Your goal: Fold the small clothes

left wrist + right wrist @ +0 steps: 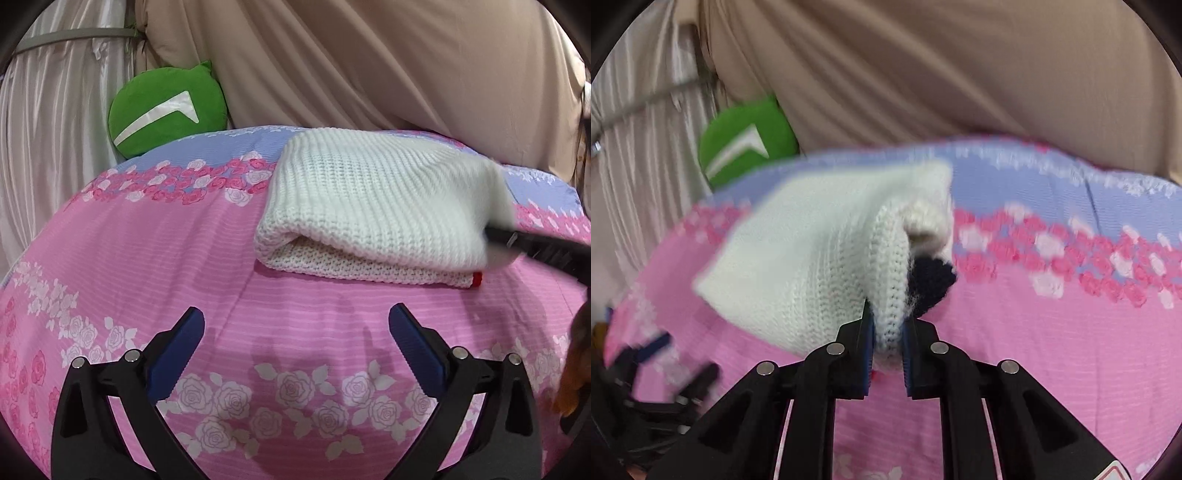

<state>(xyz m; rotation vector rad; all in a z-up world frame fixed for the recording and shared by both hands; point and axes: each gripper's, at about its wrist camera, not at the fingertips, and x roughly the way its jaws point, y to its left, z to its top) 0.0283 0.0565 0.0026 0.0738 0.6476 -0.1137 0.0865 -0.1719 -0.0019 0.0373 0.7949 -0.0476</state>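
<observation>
I judge the white knit hat (373, 206) already doubled once on the bedspread (147, 258), my right gripper (888, 332) pinching its edge, left gripper (295, 325) wide open and empty nearer me, with final folding remaining.

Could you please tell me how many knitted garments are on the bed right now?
1: the white knit garment lies folded on the pink floral bedspread, its edge pinched by the right tool. Others could be hidden.

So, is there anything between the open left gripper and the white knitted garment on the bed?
Nothing visible does. Between the left gripper, jaws wide apart, and the white knitted garment lies only bare pink floral bedsheet. The right gripper is already shut on the garment's right edge, off to the side of that path.
</observation>
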